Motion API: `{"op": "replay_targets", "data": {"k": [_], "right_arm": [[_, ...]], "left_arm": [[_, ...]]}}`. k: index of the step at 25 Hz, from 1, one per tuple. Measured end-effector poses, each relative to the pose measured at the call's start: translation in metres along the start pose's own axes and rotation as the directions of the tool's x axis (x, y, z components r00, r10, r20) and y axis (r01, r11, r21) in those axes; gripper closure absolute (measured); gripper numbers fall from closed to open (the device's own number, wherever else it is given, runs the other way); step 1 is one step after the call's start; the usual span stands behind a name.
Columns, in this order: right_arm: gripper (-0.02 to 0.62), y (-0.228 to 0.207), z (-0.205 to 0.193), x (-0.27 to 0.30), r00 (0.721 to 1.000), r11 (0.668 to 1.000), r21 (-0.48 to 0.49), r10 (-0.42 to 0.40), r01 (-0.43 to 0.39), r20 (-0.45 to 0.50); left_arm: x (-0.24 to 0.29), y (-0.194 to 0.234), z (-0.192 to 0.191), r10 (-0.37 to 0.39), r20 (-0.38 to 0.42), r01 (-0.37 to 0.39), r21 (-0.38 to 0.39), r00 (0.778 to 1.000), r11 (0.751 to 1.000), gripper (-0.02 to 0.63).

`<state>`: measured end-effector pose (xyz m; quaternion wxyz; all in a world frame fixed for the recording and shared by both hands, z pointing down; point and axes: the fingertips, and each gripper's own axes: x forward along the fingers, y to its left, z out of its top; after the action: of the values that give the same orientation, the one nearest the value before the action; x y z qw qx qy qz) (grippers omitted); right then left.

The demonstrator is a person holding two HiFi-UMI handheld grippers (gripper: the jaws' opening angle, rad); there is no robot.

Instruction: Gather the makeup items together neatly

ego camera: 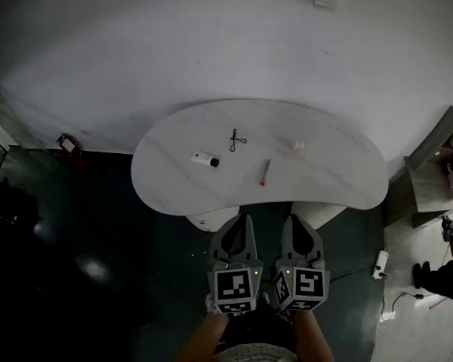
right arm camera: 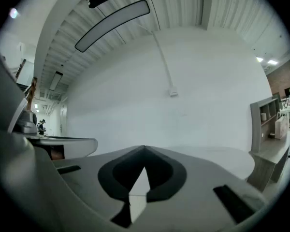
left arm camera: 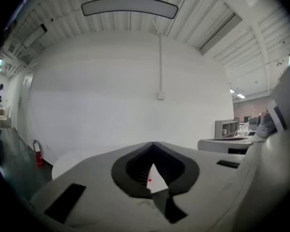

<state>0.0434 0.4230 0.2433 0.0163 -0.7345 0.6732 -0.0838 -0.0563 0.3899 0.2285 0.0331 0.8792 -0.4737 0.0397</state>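
The left claw (ego camera: 240,225) and right claw (ego camera: 297,225) were both closed tight and empty, side by side just short of the worktop (ego camera: 340,179). Ahead of them lay a red pencil (ego camera: 264,172). Farther off lay a white tube (ego camera: 204,159), a black looped piece (ego camera: 236,139) and a small pale piece (ego camera: 297,146). A good start likely meant opening one claw before reaching, then pinching the pencil across its middle.
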Motion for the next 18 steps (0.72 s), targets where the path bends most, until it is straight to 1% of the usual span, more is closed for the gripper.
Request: {"op": "replay_targets", "data": {"k": [11, 18], "right_arm": [[0.601, 0.0, 0.003, 0.003, 1.0, 1.0, -0.007, -0.002, 0.002, 0.003], [0.6, -0.004, 0.001, 0.013, 1.0, 1.0, 0.011, 0.006, -0.006, -0.008]], "left_arm": [[0.004, 0.002, 0.0, -0.002, -0.006, 0.002, -0.003, 1.0, 1.0, 0.568], [0.016, 0.002, -0.003, 0.002, -0.017, -0.002, -0.014, 1.0, 1.0, 0.568]]}}
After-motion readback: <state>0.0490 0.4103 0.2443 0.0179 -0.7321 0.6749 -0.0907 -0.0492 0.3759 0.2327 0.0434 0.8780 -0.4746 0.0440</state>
